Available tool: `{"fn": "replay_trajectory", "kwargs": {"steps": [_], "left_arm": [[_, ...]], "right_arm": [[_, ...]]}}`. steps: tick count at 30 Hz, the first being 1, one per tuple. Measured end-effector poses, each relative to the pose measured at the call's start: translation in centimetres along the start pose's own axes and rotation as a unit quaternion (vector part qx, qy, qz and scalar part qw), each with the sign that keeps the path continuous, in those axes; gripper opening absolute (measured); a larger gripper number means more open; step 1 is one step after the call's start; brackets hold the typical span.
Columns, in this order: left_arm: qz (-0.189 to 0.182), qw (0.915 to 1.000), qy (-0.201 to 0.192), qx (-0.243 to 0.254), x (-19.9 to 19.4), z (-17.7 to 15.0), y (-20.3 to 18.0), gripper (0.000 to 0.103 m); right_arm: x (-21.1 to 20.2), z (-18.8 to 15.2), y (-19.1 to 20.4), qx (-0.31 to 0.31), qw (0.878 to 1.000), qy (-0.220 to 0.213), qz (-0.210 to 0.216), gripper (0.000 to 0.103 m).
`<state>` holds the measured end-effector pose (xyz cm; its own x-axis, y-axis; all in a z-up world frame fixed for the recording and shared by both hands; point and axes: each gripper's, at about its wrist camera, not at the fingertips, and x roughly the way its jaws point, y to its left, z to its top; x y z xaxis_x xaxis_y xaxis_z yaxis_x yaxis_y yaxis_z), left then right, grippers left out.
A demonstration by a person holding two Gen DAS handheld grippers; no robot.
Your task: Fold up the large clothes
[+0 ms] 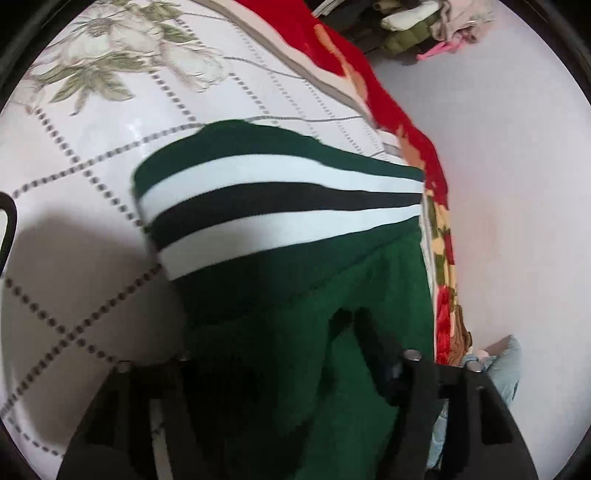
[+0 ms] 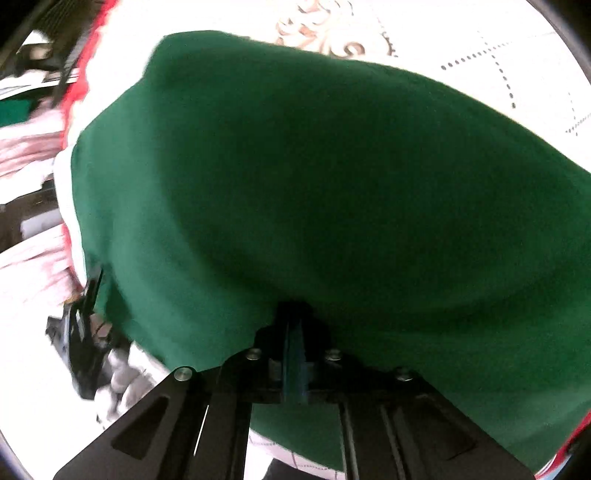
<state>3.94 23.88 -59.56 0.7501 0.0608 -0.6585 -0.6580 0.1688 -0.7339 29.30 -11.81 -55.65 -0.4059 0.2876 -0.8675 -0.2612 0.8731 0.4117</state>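
Observation:
A dark green garment with white and black stripes lies over a white quilted bed cover. My left gripper is shut on a fold of the green cloth, which drapes over and hides most of its fingers. In the right wrist view the same green garment fills the frame. My right gripper is shut on its near edge, the jaws pressed together with cloth between them. The left gripper shows at the garment's left edge.
A red floral blanket runs along the bed's right edge beside a pale floor. A pile of clothes lies on the floor at the top. Light blue denim lies low right. Pink cloth lies left.

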Motion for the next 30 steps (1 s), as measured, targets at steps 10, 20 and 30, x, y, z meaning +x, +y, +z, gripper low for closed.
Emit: {"fn": "replay_trajectory", "kwargs": {"steps": [10, 20, 30], "left_arm": [[0.083, 0.9914, -0.026, 0.097, 0.5, -0.6, -5.5, 0.017], [0.086, 0.9324, -0.088, 0.34, -4.7, -5.7, -20.0, 0.013], [0.023, 0.851, -0.078, 0.519, -6.0, -16.0, -28.7, 0.012]], "right_arm": [[-3.9, -6.5, -7.8, 0.047, 0.991, -0.051, -0.114, 0.015], [-6.4, -7.4, -13.8, 0.114, 0.99, -0.076, 0.045, 0.016], [-13.5, -21.3, -30.9, 0.262, 0.952, -0.158, -0.017, 0.023]]}}
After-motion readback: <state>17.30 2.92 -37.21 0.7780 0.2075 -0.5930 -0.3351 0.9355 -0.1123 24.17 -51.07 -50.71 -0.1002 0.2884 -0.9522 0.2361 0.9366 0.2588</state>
